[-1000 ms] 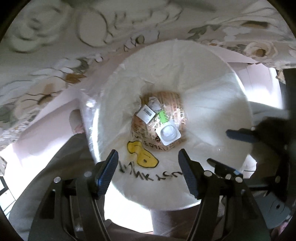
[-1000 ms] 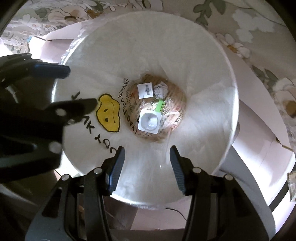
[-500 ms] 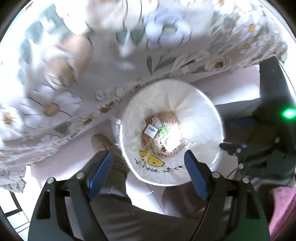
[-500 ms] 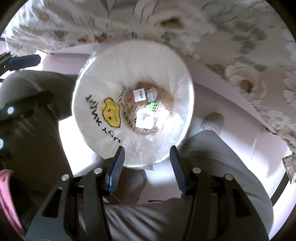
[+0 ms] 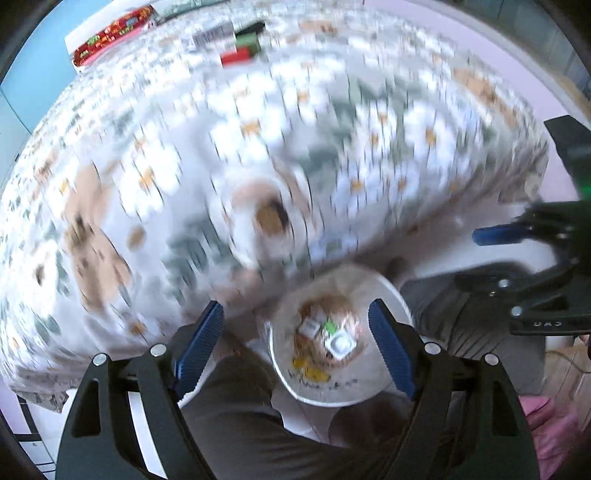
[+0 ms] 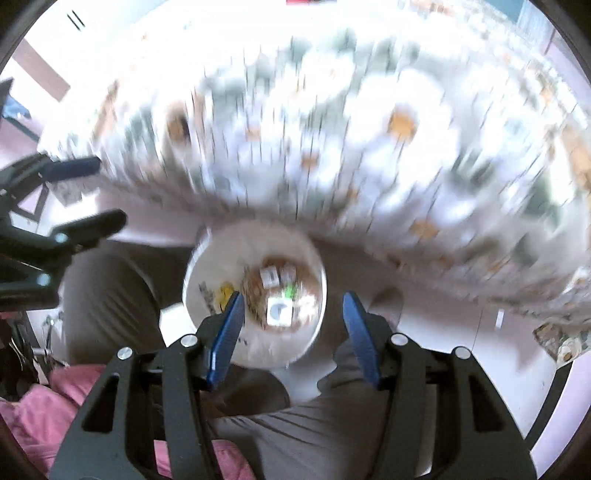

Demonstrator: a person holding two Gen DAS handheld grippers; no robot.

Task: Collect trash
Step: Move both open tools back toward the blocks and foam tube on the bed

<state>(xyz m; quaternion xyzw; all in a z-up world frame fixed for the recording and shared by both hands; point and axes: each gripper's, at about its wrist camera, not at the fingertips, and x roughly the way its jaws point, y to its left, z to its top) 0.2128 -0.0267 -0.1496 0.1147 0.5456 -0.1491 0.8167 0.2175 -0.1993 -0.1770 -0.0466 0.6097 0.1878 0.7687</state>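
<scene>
Far below me a bin with a white liner (image 5: 380, 291) stands on the floor. At its bottom lies trash (image 5: 314, 325): a brown printed wrapper, a white tub (image 5: 340, 344) and a green scrap. My left gripper (image 5: 295, 304) hangs high over the bin, open with nothing between its blue pads. Seen from the right wrist, the bin (image 6: 221, 254) and its trash (image 6: 273, 291) lie under my right gripper (image 6: 293, 295). Its jaws are opening, also with nothing between them. Each gripper shows at the edge of the other's view: the right gripper (image 5: 480, 254), the left gripper (image 6: 92, 194).
A table under a floral cloth (image 5: 258, 147) fills the upper half of both views, blurred by motion. Red wrappers (image 5: 110, 33) and a red-and-green box (image 5: 243, 44) lie at its far side. A person's grey trouser legs (image 6: 110, 295) and a shoe (image 6: 384, 299) flank the bin.
Both grippers have risen well above the bin, which now looks much smaller. The tabletop has come into view. The left jaws have spread wider and the right ones slightly.
</scene>
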